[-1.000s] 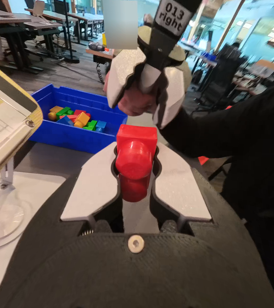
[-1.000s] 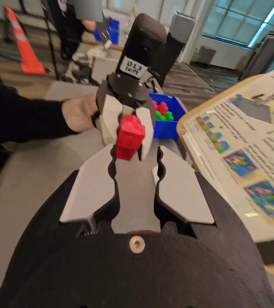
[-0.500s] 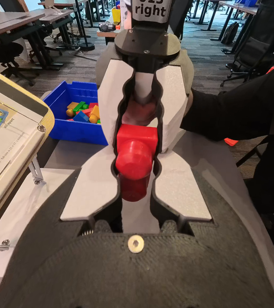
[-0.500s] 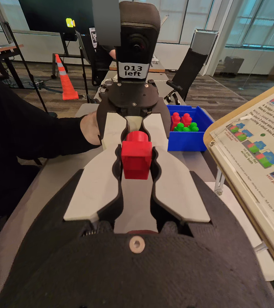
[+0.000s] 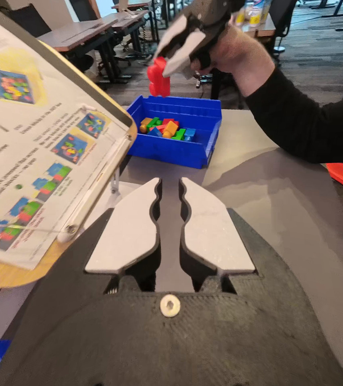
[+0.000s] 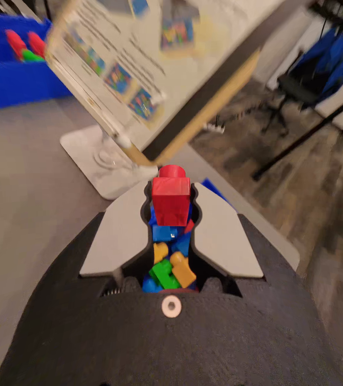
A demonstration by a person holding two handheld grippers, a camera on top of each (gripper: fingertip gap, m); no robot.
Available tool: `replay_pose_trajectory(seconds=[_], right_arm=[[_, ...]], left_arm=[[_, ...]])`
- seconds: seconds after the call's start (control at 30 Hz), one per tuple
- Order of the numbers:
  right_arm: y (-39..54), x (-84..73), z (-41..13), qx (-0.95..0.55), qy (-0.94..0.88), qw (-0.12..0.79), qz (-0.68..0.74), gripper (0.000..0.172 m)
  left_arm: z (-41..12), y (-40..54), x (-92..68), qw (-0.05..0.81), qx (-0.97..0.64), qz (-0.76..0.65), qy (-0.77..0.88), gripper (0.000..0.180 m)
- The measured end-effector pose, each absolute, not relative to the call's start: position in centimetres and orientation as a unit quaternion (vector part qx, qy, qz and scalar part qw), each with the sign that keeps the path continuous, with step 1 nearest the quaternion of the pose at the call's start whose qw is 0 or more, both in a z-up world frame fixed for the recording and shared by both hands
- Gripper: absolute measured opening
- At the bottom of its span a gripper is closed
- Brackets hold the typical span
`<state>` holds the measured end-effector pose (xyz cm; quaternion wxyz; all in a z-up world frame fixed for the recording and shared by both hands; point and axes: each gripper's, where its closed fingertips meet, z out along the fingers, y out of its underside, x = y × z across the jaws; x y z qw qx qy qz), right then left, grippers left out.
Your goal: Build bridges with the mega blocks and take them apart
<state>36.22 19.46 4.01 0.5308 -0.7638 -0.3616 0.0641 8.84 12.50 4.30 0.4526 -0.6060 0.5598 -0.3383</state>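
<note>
The right gripper [image 6: 171,188], jaws clamped on a red block [image 6: 171,201], hangs over the blue bin [image 5: 172,152] of loose blocks, the left gripper [image 5: 170,183] narrowly parted and empty; no bridge stands on the counter [image 5: 270,198], so dismantling looks nearly done.

Instruction sheet [image 5: 41,146] — print blurred, unreadable

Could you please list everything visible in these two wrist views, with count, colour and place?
Red block: one, red, gripped between the right gripper's fingers, above the bin.
Loose blocks: several, orange, green, red, blue, inside the bin.
Bin: one, blue, on the table's far side.
Second bin: one, blue, holding red and green blocks, blurred.
Instruction board: one, yellow-edged, on a white stand.
Table: one, grey.
Left gripper: nothing between its fingers.
Right gripper: shut on the red block.
Hand: one, black-sleeved.
</note>
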Motion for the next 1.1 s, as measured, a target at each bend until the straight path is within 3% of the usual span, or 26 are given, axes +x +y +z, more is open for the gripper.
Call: replay_pose_trajectory(seconds=[0.23, 0.3, 0.37, 0.6, 0.7, 0.93, 1.1], right_arm=[[22.1, 43.7, -6.0, -0.883, -0.297, 0.363, 0.016, 0.036], [22.4, 44.5, -6.9, -0.894, -0.283, 0.348, 0.006, 0.055], [22.5, 44.7, -6.9, -0.894, -0.282, 0.348, -0.002, 0.061], [21.6, 43.4, -3.7, -0.87, -0.303, 0.389, -0.015, 0.053], [21.0, 42.4, -2.3, -0.856, -0.319, 0.407, -0.014, 0.052], [20.4, 40.6, -0.7, -0.837, -0.342, 0.427, -0.017, 0.05], [20.5, 39.5, -0.8, -0.832, -0.356, 0.425, -0.021, 0.05]], left_arm=[[6.1, 15.4, 2.6, 0.501, -0.646, -0.272, 0.507, 0.016], [6.6, 16.2, 0.8, 0.517, -0.655, -0.256, 0.488, 0.016], [6.8, 16.9, -1.2, 0.524, -0.669, -0.236, 0.471, 0.017], [4.5, 20.4, -8.5, 0.512, -0.737, -0.117, 0.426, 0.027], [1.9, 21.5, -11.6, 0.478, -0.756, -0.078, 0.44, 0.03], [-6.1, 25.7, -19.6, 0.292, -0.783, 0.078, 0.544, 0.047], [-9.6, 28.9, -22.5, 0.204, -0.758, 0.138, 0.604, 0.053]])
